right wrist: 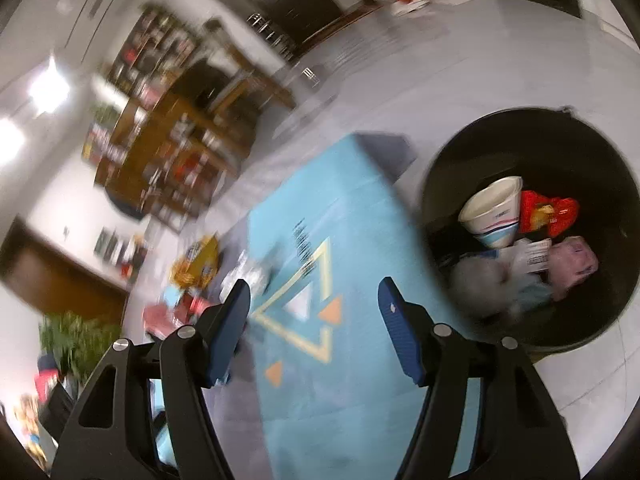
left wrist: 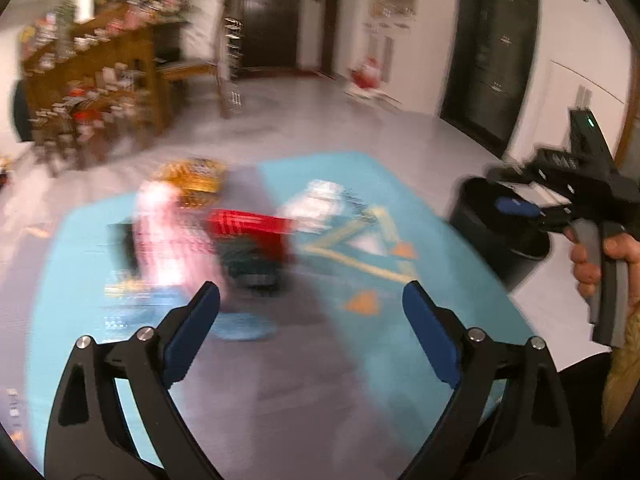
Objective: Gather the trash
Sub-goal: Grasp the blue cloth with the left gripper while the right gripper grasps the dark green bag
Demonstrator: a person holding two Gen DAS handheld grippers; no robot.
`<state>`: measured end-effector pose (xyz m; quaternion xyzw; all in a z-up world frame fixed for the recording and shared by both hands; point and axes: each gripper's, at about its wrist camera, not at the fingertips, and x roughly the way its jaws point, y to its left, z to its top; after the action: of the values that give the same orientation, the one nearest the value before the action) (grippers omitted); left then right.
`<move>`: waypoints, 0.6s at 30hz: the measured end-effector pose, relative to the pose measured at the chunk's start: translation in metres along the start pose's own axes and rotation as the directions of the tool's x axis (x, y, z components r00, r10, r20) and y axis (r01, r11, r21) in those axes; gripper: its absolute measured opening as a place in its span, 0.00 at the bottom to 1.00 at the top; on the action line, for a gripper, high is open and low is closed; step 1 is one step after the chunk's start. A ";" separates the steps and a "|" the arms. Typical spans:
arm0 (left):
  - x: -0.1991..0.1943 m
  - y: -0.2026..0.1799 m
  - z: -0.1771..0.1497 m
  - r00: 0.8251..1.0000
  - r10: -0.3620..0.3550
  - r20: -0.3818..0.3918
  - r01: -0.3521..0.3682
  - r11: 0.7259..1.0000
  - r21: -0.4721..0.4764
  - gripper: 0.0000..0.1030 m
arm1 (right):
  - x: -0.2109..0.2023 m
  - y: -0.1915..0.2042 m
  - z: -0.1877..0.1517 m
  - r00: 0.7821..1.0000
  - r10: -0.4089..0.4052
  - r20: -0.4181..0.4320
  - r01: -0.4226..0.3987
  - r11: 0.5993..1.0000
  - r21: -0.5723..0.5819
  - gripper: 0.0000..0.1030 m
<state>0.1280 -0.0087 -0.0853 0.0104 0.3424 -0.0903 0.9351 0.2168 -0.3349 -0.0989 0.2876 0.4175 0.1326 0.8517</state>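
Note:
Several pieces of trash lie blurred on a blue rug (left wrist: 352, 360): a red box (left wrist: 248, 226), a pink wrapper (left wrist: 160, 240), a yellow snack bag (left wrist: 192, 178) and white crumpled plastic (left wrist: 316, 200). My left gripper (left wrist: 312, 292) hangs open and empty above the rug, just short of the red box. A black bin (left wrist: 480, 236) stands at the rug's right edge. A hand holds my right gripper (left wrist: 516, 205) over it. In the right wrist view my right gripper (right wrist: 313, 286) is open and empty, left of the bin (right wrist: 540, 140). The bin holds a paper cup (right wrist: 496, 212), a red wrapper (right wrist: 548, 212) and a pink wrapper (right wrist: 572, 264).
A wooden shelf unit (left wrist: 92, 80) crowded with small items stands far left. A dark door (left wrist: 272, 16) is at the back. Grey floor (left wrist: 320, 112) lies beyond the rug. A red and white object (left wrist: 366, 74) sits by the far wall. A green plant (right wrist: 76, 340) is at the lower left.

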 end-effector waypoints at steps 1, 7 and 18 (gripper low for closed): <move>-0.006 0.019 0.002 1.000 0.029 0.008 -0.029 1.000 -0.005 0.90 | 0.005 0.007 -0.004 1.000 0.007 -0.016 -0.007 1.000 -0.011 0.64; -0.021 0.135 0.028 1.000 0.001 0.025 0.005 0.969 -0.248 0.93 | 0.037 0.056 -0.028 0.994 0.043 -0.099 -0.056 0.989 -0.135 0.64; 0.001 0.126 0.010 0.997 -0.081 -0.013 0.077 0.980 -0.184 0.93 | 0.109 0.144 -0.076 0.962 0.069 -0.266 -0.157 0.932 -0.326 0.64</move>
<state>0.1571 0.1145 -0.0834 -0.0886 0.3592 -0.0953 0.9242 0.2261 -0.1406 -0.1182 0.1393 0.4745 0.2876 0.8202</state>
